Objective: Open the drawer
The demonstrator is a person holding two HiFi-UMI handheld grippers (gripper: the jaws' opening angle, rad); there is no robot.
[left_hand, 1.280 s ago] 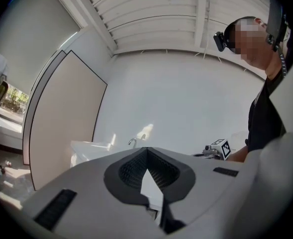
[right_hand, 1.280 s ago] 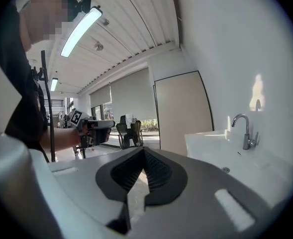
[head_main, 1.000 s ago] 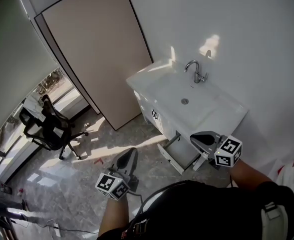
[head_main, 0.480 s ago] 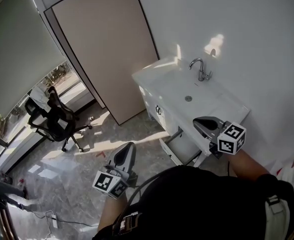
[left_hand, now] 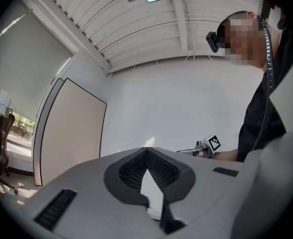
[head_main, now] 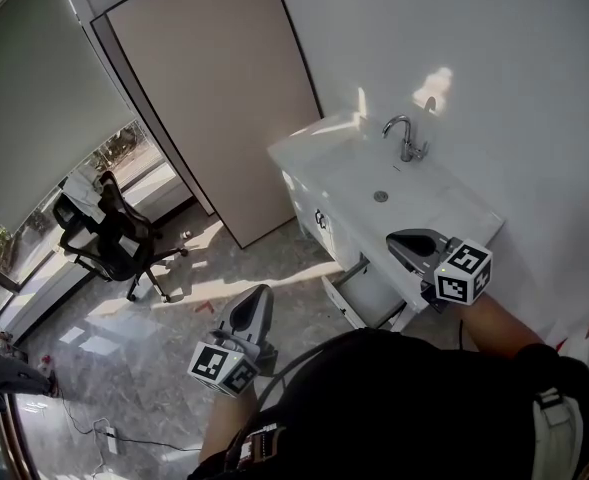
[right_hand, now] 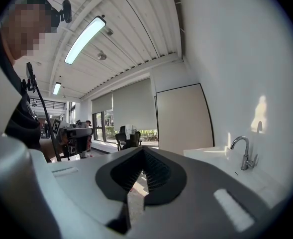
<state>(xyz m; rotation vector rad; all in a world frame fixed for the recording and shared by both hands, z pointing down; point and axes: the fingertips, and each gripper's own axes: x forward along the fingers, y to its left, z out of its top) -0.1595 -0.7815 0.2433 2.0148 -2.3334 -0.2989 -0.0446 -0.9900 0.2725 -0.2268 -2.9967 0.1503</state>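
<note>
A tall tan panel (head_main: 214, 98) stands against the white wall. To its right the white sink cabinet (head_main: 319, 230) runs along that wall, with a black office chair (head_main: 114, 243) well apart by the window. The drawer (head_main: 362, 296) sits low at the cabinet's near end, pulled out, just below my right tool (head_main: 396, 240), whose jaws are pressed together on nothing. My left tool (head_main: 261, 293) hangs over the floor, jaws likewise together and empty. A faucet (head_main: 406, 140) stands behind the basin.
</note>
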